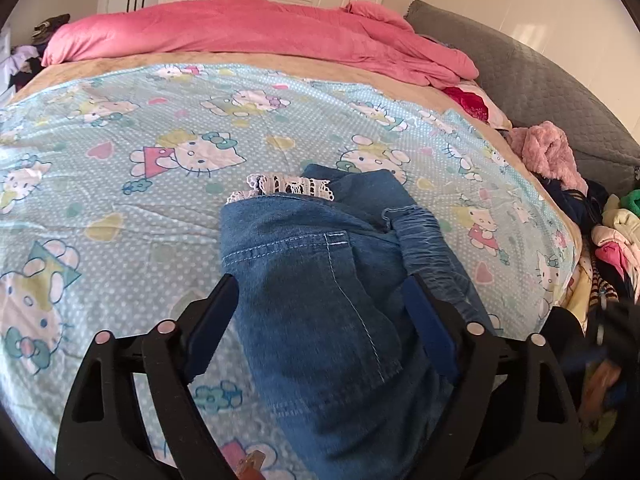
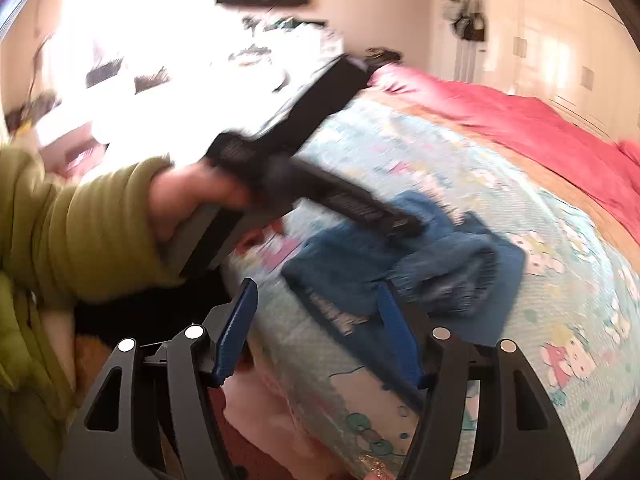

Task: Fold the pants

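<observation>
On top of the cartoon-print sheet, near the bed's front edge, lie the folded denim pants as a compact bundle: lace trim poking out at the far end, gathered waistband turned to one side, back pocket facing up. Looks laid flat so the fold holds by its own weight. Straddling the near end, the left gripper, jaws spread wide, pads apart from the cloth on both sides, so nothing clamped. Off the bed's edge, the right gripper, jaws also apart and empty, bundle lying beyond the tips in that blurred view. Seemingly a fold finished and let go. Farther out: pink duvet heaped at the far side, loose clothes pile beside the grey headboard, kept clear of the folding spot
</observation>
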The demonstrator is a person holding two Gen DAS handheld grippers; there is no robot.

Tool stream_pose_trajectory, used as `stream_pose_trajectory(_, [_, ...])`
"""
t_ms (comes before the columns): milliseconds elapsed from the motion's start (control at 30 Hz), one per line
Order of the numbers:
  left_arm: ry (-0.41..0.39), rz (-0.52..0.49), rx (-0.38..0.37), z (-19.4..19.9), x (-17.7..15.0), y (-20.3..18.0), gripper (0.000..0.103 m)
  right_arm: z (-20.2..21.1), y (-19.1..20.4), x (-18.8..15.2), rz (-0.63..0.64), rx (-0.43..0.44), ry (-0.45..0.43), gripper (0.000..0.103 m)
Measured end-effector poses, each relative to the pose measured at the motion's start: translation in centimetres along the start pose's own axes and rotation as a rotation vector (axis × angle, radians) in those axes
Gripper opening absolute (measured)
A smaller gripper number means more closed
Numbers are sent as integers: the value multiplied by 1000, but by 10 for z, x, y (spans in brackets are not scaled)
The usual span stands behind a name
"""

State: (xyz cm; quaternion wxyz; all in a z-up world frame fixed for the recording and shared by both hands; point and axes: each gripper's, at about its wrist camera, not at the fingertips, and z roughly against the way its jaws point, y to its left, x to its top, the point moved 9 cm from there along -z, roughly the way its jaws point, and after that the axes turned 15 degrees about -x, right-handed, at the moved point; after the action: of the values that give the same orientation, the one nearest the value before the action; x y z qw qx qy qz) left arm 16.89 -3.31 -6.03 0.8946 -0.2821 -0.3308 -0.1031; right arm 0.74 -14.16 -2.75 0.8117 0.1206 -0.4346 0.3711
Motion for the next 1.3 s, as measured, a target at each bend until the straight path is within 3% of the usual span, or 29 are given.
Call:
stream_pose_trajectory(233, [-28,-22,50,18,-3,-3,92,-1,-82,6,-238,-185,19,62])
stream_pose_trajectory(433, [-32,16,71,24,-9,9,93,-15,-124,-12,-363,-279,99,62])
stream_pose_trajectory(733, [-17,95,50,11,-18,22,93,-80,-137,-41,-484,-236,281,62])
stream_pose_trajectory(900, [21,108,35,-6,-25,20,93,-109,-130,-61,-523,-155,391,62])
stream_pose_trajectory(967, [44,101,23,-15,-28,16,89,-113,-129,-64,-540,-134,392,63])
stream_pose_trajectory(1133, [45,92,6,-26,-27,10,60,-117,-126,-61,-562,-71,358,63])
stream_pose_trajectory(1200, [33,100,-6,-28,-26,8,55,-117,-124,-60,-555,-54,345,63])
stream_pose_trajectory(1300, [26,81,-8,-28,-26,5,43,-116,-117,-57,-530,-23,313,46])
